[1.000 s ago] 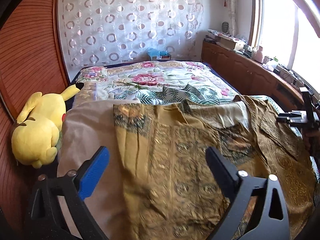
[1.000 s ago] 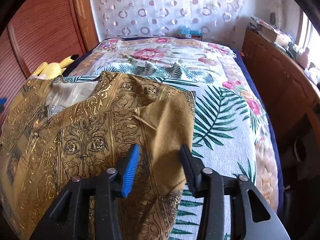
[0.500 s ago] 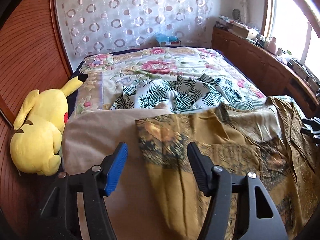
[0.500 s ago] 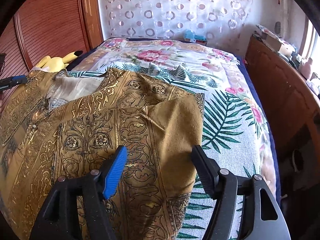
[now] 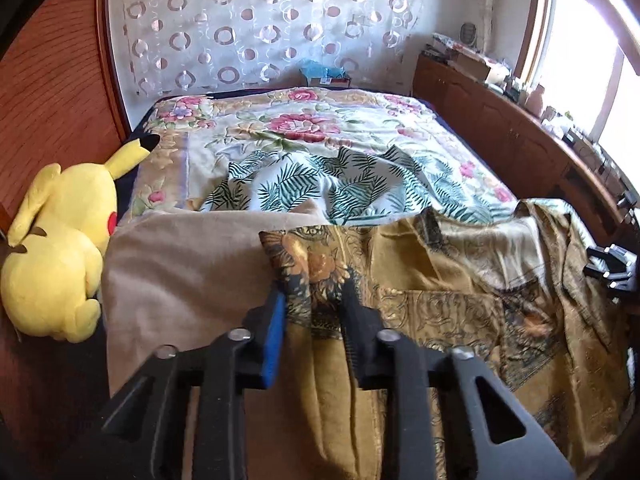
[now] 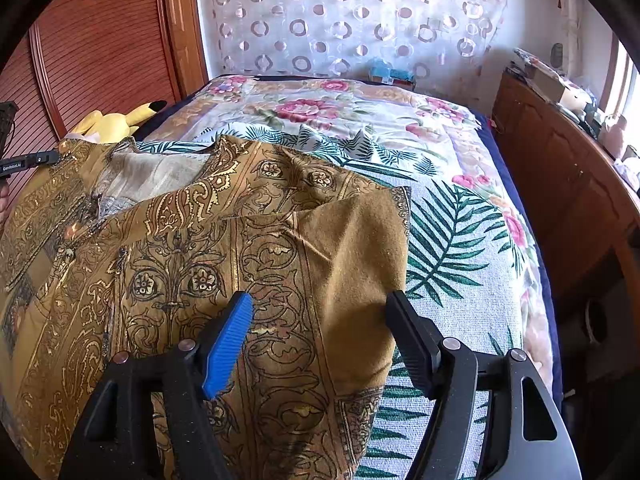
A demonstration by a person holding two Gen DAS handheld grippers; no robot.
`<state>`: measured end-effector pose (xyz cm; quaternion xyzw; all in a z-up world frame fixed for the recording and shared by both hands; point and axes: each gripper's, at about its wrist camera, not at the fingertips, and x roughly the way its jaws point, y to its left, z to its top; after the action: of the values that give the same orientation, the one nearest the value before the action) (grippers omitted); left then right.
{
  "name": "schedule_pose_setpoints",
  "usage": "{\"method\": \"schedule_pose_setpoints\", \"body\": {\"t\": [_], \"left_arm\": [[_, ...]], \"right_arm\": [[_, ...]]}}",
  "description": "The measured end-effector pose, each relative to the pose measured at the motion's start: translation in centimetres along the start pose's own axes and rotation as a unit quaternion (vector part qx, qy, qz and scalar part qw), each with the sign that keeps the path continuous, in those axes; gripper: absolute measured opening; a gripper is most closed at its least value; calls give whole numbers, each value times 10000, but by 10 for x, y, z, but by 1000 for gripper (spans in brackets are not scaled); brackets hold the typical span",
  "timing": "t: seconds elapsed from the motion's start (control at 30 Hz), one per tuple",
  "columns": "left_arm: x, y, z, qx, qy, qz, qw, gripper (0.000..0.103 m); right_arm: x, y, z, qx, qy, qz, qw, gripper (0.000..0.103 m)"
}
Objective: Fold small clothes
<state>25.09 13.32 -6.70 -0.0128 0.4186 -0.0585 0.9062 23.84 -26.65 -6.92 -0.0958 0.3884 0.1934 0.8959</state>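
Observation:
A mustard-gold patterned garment (image 5: 460,312) lies spread on the bed, its pale lining showing near the collar (image 5: 492,248). My left gripper (image 5: 314,300) has its jaws narrowed around the garment's left sleeve end (image 5: 312,264); cloth sits between the pads. In the right wrist view the same garment (image 6: 192,264) covers the left half. My right gripper (image 6: 320,312) is open, its jaws wide apart over the right sleeve (image 6: 352,248), holding nothing. The right gripper also shows at the right edge of the left wrist view (image 5: 612,264).
A beige cloth (image 5: 180,264) lies under the garment's left side. A yellow plush toy (image 5: 60,240) sits at the bed's left edge by the wooden wall (image 5: 48,100). A palm-leaf sheet (image 6: 460,248) and floral quilt (image 5: 312,128) cover the bed. A wooden cabinet (image 6: 560,184) runs along the right.
My left gripper moved left to the sleeve end and closed from wide open to narrow around it. My right gripper opened wider and let go of the right sleeve.

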Motion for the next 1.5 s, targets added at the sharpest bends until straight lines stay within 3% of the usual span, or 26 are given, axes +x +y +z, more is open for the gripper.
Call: {"method": "schedule_pose_setpoints", "body": {"t": [0.07, 0.13, 0.33, 0.53, 0.67, 0.73, 0.77, 0.83, 0.87, 1.0, 1.17, 1.33, 1.5], "left_arm": [[-1, -1, -1, 39, 25, -122, 9999, 12], [-4, -4, 0, 121, 60, -237, 9996, 12], [-7, -10, 1, 331, 100, 1, 9994, 12], [-22, -12, 3, 299, -205, 102, 9993, 2], [-40, -8, 7, 170, -546, 285, 9980, 2], [-48, -5, 7, 111, -676, 333, 9971, 2], [-51, -4, 7, 105, -705, 349, 9968, 2], [-58, -4, 6, 65, -777, 325, 9964, 2], [-63, -4, 6, 59, -820, 289, 9962, 2], [-90, -14, -2, 127, -1054, 189, 9942, 2], [-121, -26, -15, 240, -1291, 171, 9912, 2], [-147, -27, -40, 147, -1492, 156, 9886, 2], [-166, -26, -70, 77, -1527, 190, 9881, 2]], "right_arm": [[0, 0, 0, -6, 2, -11, 10000, 72], [0, 0, 0, -32, 9, 11, 10000, 74], [3, -2, 8, -131, 176, 65, 9997, 78], [18, -29, 28, 157, 317, -94, 9993, 77], [26, -41, 40, 244, 293, -144, 9992, 65], [28, -42, 43, 254, 255, -123, 9993, 47], [28, -41, 44, 219, 243, -55, 9995, 28], [31, -34, 46, 120, 275, -26, 9995, 20], [31, -31, 47, 56, 320, -15, 9995, 6], [15, -26, 47, -45, 98, 106, 9999, 5], [-38, -21, 33, 54, -557, 184, 9983, 4], [-90, -20, 0, 195, -1088, 210, 9936, 4], [-124, -15, -41, 219, -1262, 297, 9913, 4]]}}
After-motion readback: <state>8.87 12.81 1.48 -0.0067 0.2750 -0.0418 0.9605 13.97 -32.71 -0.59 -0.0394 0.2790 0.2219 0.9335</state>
